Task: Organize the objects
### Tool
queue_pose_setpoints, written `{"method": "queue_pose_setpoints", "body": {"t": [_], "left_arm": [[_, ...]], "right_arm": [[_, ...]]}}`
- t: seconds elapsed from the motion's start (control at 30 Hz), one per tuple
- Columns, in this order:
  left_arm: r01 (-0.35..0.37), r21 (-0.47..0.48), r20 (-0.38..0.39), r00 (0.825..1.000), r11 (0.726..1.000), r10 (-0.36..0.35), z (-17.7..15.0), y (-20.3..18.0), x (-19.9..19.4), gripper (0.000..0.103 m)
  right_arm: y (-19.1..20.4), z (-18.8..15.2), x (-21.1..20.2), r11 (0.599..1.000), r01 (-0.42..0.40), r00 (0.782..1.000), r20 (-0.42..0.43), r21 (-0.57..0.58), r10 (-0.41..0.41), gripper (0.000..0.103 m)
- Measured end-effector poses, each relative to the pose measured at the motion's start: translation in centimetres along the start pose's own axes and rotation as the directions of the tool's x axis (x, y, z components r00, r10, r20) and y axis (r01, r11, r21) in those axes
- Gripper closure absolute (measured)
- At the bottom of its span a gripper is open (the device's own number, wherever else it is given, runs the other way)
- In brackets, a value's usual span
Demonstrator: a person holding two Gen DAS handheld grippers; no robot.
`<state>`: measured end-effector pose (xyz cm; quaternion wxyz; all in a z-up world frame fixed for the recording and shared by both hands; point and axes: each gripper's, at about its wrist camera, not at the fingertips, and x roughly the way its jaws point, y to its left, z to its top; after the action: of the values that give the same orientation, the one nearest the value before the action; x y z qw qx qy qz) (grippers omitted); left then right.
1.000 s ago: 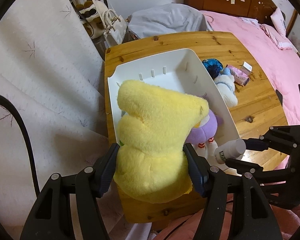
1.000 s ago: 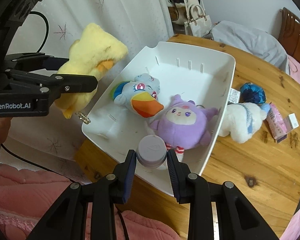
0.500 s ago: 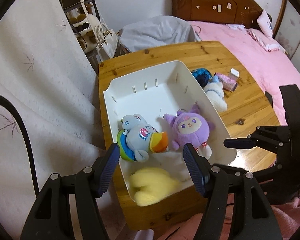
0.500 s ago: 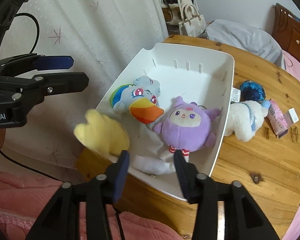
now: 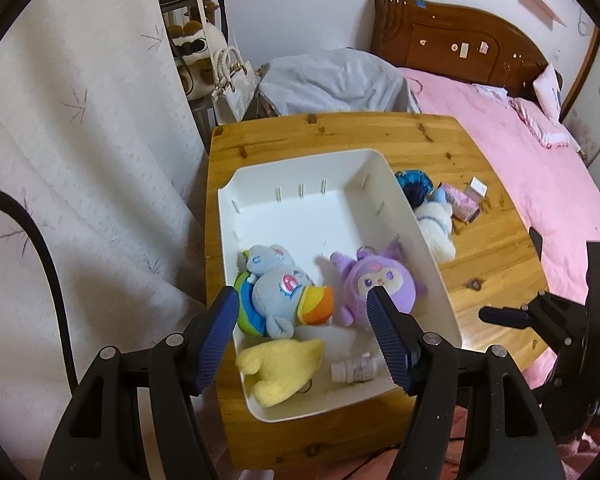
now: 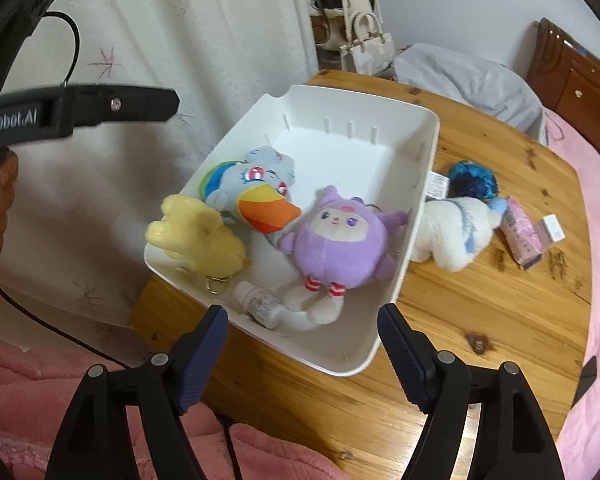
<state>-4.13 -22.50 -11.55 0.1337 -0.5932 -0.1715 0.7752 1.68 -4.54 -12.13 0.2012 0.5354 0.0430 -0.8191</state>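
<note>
A white bin (image 5: 300, 160) (image 6: 364, 96) on the wooden table holds a yellow plush (image 5: 280, 368) (image 6: 200, 240), a small white bottle (image 5: 356, 368) (image 6: 260, 306), a blue rainbow plush (image 5: 280, 296) (image 6: 252, 188) and a purple plush (image 5: 376, 284) (image 6: 336, 244). My left gripper (image 5: 302, 294) hangs open above the bin's near end with nothing between its fingers. Over the bin's near rim, my right gripper (image 6: 303, 311) has its jaws opening, and they are empty. Each gripper also shows at the edge of the other view: the right gripper (image 5: 500, 316), the left gripper (image 6: 100, 108).
On the table (image 5: 380, 132) right of the bin lie a white plush (image 5: 434, 224) (image 6: 452, 232), a blue ball-like item (image 5: 414, 186), a pink box (image 5: 462, 202) and a small white box (image 5: 478, 189). A curtain hangs on the left and a pink bed stands on the right.
The left gripper let go of the yellow plush, which dropped into the bin's near corner. The right gripper released the bottle, which now lies in the bin, and its jaws widened.
</note>
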Motion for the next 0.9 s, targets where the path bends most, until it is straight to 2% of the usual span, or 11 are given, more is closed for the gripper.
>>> {"method": "queue_pose_setpoints", "body": {"t": [0.17, 0.23, 0.57, 0.9], "left_arm": [[0.015, 0.020, 0.009, 1.000, 1.000, -0.016, 1.3, -1.0, 0.3, 0.033], [-0.001, 0.032, 0.013, 1.000, 0.999, 0.000, 1.8, -1.6, 0.5, 0.033], [0.011, 0.094, 0.037, 0.999, 0.996, -0.015, 4.0, -5.1, 1.0, 0.033], [0.028, 0.134, 0.009, 1.000, 0.991, -0.029, 6.3, -9.6, 2.6, 0.033]], "right_arm": [[-1.3, -0.4, -0.8, 0.999, 0.041, 0.999, 0.014, 0.022, -0.042, 0.023], [-2.0, -0.5, -1.2, 0.998, 0.057, 0.998, 0.022, 0.034, -0.058, 0.023], [-6.3, -0.4, -4.1, 0.988, 0.115, 0.985, 0.115, 0.100, -0.126, 0.022], [-11.4, 0.0, -6.2, 0.980, 0.149, 0.966, 0.192, 0.134, -0.173, 0.023]]}}
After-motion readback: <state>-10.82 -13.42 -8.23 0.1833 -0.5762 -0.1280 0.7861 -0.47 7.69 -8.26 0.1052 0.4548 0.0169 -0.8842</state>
